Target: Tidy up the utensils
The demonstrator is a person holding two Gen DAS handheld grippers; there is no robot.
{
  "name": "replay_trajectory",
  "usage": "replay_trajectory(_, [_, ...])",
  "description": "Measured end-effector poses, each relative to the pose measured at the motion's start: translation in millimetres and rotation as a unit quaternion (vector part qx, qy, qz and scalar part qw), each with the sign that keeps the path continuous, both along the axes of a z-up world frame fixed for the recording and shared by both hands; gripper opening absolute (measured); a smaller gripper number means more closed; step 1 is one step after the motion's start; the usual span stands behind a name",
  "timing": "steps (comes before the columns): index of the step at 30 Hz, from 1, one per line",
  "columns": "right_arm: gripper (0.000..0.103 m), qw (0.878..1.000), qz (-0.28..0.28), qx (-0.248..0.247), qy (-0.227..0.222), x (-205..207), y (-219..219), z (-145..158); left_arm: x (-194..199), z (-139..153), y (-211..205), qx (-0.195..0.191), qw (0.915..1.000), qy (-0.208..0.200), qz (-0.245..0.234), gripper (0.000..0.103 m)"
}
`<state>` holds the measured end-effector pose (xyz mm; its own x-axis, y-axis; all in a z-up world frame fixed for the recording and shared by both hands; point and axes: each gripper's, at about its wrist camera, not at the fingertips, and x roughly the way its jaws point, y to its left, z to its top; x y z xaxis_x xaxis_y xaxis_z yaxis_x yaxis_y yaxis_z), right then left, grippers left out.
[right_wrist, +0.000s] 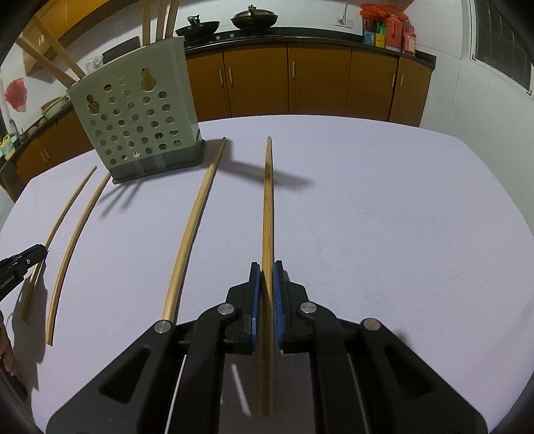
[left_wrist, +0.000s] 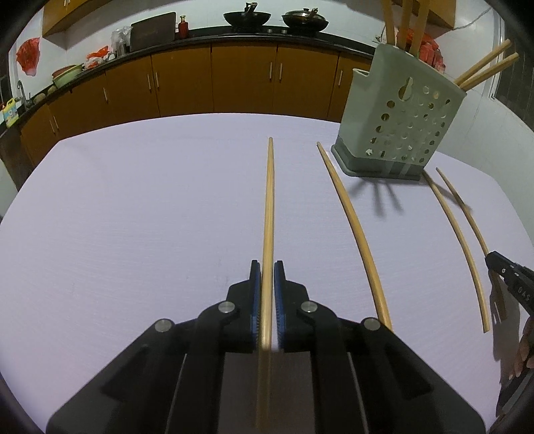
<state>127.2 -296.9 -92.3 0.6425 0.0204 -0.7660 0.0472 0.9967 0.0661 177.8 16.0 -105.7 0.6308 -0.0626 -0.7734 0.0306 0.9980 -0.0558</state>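
Left chopstick (left_wrist: 268,213) pinched between blue pads (left_wrist: 255,300) of left gripper (left_wrist: 267,267), shaft running straight ahead from the jaws, tip out over the white table (left_wrist: 133,217). Whether tip touches the cloth: cannot tell.
Right chopstick (right_wrist: 267,213) clamped the same way in right gripper (right_wrist: 266,267), pointing forward, dark shadow of it cast on the table to the right.
Two loose chopsticks lying flat between the two held ones: near one (left_wrist: 353,227) just right of left gripper, far one (left_wrist: 460,247) close to right gripper. Both roughly parallel to the held pair, apart from each other.
Holder (left_wrist: 400,123), grey-green, perforated, upright on the table at the far ends of the loose sticks, base near their tips. Several chopsticks already standing in it, some upright, two leaning outward.
Right gripper's tip visible at right edge of left view.
Behind table: brown cabinets (left_wrist: 213,80), dark counter, two woks (left_wrist: 247,16).
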Motion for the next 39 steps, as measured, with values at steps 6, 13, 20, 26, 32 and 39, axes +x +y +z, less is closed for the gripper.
replay_trajectory(6, [0.010,1.000,0.000,-0.004,0.000,0.4,1.2,-0.1,0.1,-0.7,1.4,-0.005,1.0000,0.000,0.000,0.011])
replay_trajectory(13, [0.010,1.000,0.000,-0.005,0.001,1.0,1.9,-0.2,0.0,-1.1,2.5,-0.014,0.9999,-0.001,0.001,0.011])
replay_trajectory(20, [0.013,1.000,-0.003,-0.006,0.001,1.3,1.2,-0.5,-0.1,-1.2,2.8,-0.014,0.9999,-0.001,0.001,0.011])
replay_trajectory(26, [0.014,1.000,-0.004,-0.005,0.001,0.5,-1.4,-0.1,-0.4,-1.3,2.6,-0.013,0.9999,-0.001,0.000,0.013])
replay_trajectory(32, [0.014,1.000,-0.004,-0.005,0.000,0.5,-1.6,0.0,-0.1,-1.7,0.4,-0.009,1.0000,-0.002,-0.004,0.015])
replay_trajectory(39, [0.014,1.000,-0.004,-0.005,0.000,0.5,-1.7,0.1,-0.2,-1.8,-0.1,-0.008,1.0000,-0.002,-0.005,0.016])
